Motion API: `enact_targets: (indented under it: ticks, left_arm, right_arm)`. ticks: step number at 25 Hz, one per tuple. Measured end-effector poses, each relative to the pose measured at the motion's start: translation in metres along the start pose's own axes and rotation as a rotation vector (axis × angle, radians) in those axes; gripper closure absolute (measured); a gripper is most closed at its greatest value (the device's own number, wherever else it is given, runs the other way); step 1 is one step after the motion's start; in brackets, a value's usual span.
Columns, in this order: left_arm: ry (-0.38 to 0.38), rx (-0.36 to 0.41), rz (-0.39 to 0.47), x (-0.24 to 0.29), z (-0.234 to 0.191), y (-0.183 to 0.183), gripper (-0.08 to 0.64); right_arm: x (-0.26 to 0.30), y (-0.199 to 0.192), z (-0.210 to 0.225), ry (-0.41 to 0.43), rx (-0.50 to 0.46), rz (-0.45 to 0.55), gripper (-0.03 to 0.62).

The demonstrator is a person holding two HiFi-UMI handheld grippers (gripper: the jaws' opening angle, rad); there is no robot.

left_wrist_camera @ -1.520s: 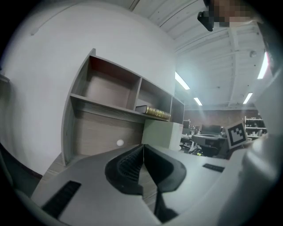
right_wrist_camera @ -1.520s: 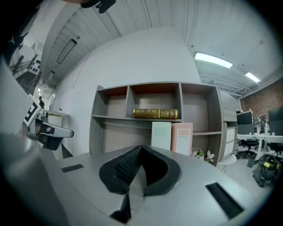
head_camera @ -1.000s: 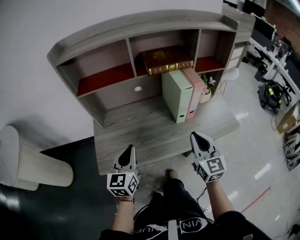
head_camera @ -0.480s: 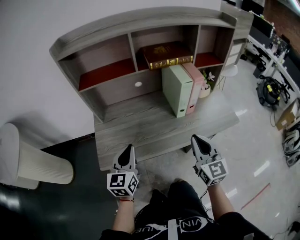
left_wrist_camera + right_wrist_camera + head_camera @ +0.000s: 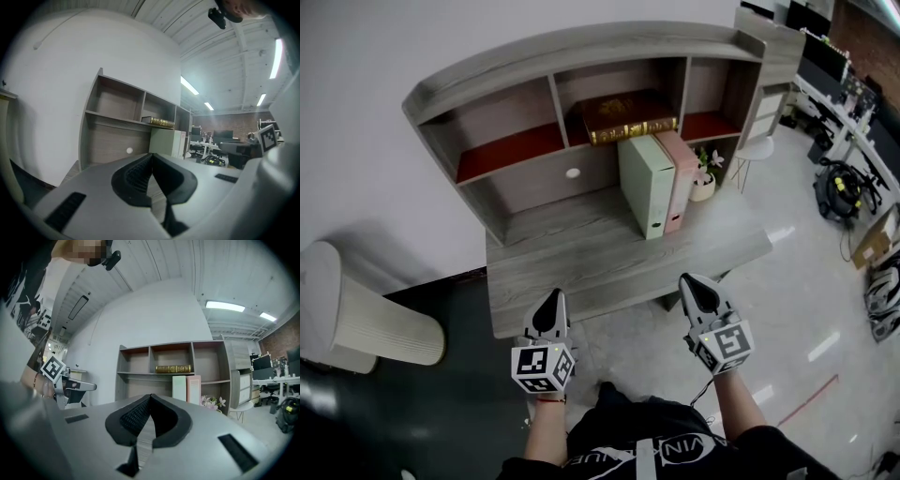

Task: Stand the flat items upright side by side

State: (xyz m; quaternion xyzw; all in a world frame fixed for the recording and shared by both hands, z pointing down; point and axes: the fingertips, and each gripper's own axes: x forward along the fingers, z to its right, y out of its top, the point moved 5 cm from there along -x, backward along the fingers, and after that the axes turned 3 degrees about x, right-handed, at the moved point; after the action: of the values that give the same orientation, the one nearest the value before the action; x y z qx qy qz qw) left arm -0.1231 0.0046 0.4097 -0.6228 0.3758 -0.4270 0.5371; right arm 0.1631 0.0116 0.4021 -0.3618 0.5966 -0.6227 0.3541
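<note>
Item 1: green binder (image 5: pixel 645 183) and pink binder (image 5: pixel 682 173). Both stand upright, side by side and touching, on the table (image 5: pixel 572 267) towards its right rear, spines facing forward. No spine lettering legible.

Item 2: dark book with gilt edge (image 5: pixel 623 117). It lies flat in the middle compartment of the shelf unit (image 5: pixel 534 61), just above the binders. The cover ornament cannot be read.

Item 3: left hand-held gripper (image 5: pixel 551 298). Clenched with nothing between its jaws and held about level, tip at the table's front edge, marker cube on top, bare forearm behind.

Item 4: right hand-held gripper (image 5: pixel 692 283). Likewise clenched and empty, aimed towards the binders but well apart from them, at the table's front right edge.

Item 5: small potted flower (image 5: pixel 705 183), just right of the pink binder.

Item 6: cream ribbed cylinder (image 5: pixel 375 323) on the floor, left of the table.

Writing: white letters on the person's dark clothing, only partly visible.

Change from a second ago: binders and book unmoved; both jaws closed as before; the right gripper's tip, then over the tabletop, now lies at its edge.
</note>
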Motion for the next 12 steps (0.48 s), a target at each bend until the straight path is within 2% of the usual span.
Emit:
enact_targets:
  ticks: [12]
  left_arm:
    - [0.074, 0.008, 0.014, -0.039, 0.045, 0.002, 0.555]
  right_arm:
    - [-0.049, 0.010, 0.007, 0.052, 0.000, 0.011, 0.581]
